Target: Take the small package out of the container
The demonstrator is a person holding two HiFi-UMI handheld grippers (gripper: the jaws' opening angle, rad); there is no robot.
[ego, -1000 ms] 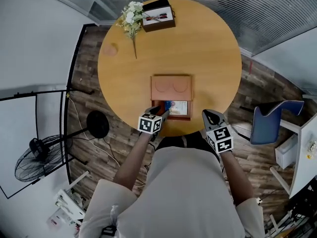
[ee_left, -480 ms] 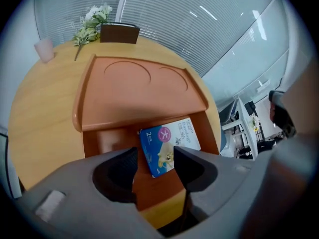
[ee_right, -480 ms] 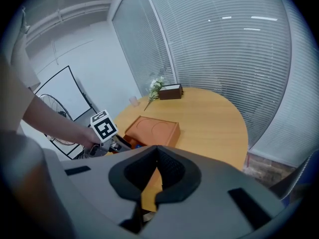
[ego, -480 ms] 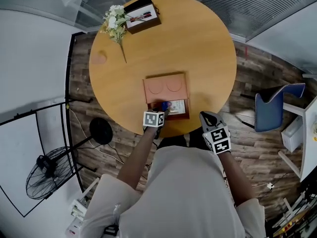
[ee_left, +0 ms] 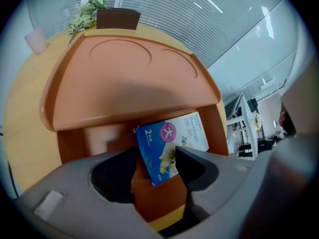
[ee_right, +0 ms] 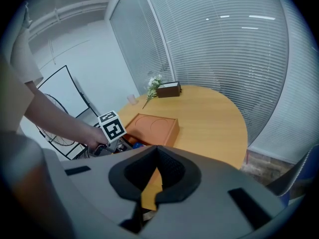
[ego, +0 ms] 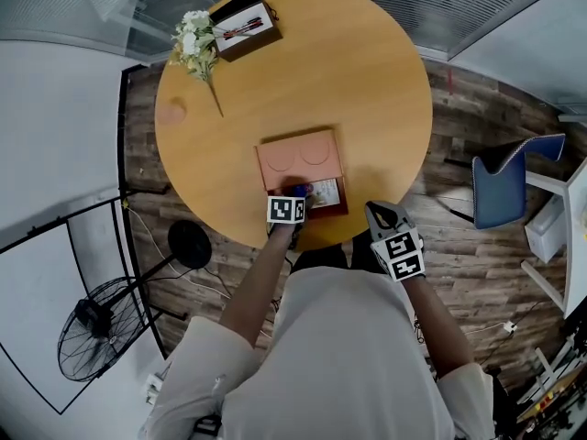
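An orange container [ego: 338, 198] sits near the front edge of the round wooden table [ego: 367, 90], its lid [ego: 297, 158] swung open toward the far side. Inside lies a small blue and white package [ee_left: 172, 142]. My left gripper [ee_left: 157, 164] points steeply down into the container, open, its jaws having just widened. The package's near end lies between the fingertips, with no grip to be seen. In the head view the left gripper [ego: 295, 196] covers most of the package. My right gripper [ego: 379, 213] hovers off the table's front edge, right of the container [ee_right: 149, 126], shut and empty.
At the far left of the table stand a dark tray of pens [ego: 243, 26] and a white flower sprig [ego: 194, 40], with a small pink cup [ego: 171, 113] nearer. On the floor are a blue chair [ego: 503, 186] to the right and a fan [ego: 92, 326] to the left.
My left gripper has dropped lower into the open container, over the package. The right gripper has stayed nearly in place by the table edge.
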